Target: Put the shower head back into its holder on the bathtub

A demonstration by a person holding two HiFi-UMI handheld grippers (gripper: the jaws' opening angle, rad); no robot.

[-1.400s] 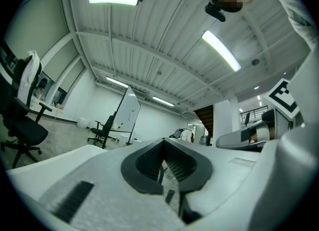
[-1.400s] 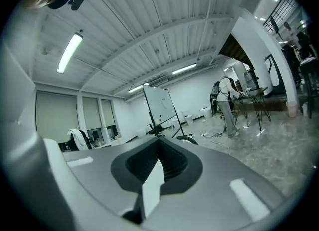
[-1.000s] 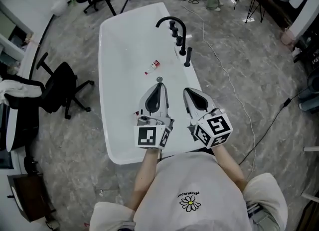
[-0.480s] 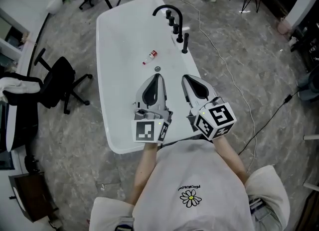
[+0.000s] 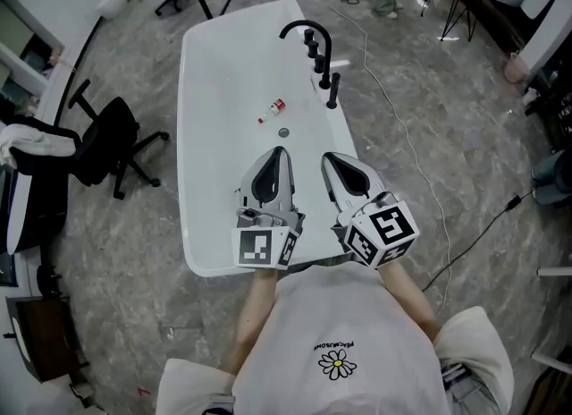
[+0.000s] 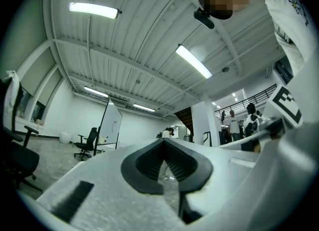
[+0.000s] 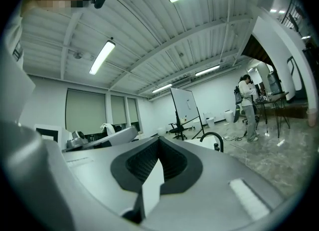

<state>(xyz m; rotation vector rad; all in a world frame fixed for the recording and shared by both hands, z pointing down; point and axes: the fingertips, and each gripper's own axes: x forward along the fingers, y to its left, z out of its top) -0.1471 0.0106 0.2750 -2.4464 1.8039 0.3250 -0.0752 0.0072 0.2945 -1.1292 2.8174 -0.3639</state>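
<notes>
Grey marbled concrete floor (image 5: 116,252) fills the room, seen from above the person's head. On it stands a long white oval bathtub (image 5: 201,181), running from the person's waist away toward the far end of the room. The person's white shirt with a small daisy print (image 5: 338,364) fills the bottom of the head view. A black office chair on castors (image 5: 103,149) stands on the floor to the left of the tub, near it but not touching.

Both arms reach forward over the near end of the tub. The left gripper (image 5: 279,150) and the right gripper (image 5: 328,157), white with black-lined jaws, are held side by side, close but apart, both pointing along the tub. In each gripper's own view the jaws are pressed together with nothing between them.

On the tub's right rim at the far end rises a black arched faucet spout (image 5: 308,33), with a short row of black knobs (image 5: 317,57) just beside it. The black rod-shaped shower head (image 5: 333,91) stands upright on that same rim, at the near end of the row and well away from both grippers; its holder is too small to make out.

Inside the tub lie a small clear bottle with a red cap (image 5: 273,111) and, nearer the grippers, the round metal drain (image 5: 284,133).
</notes>
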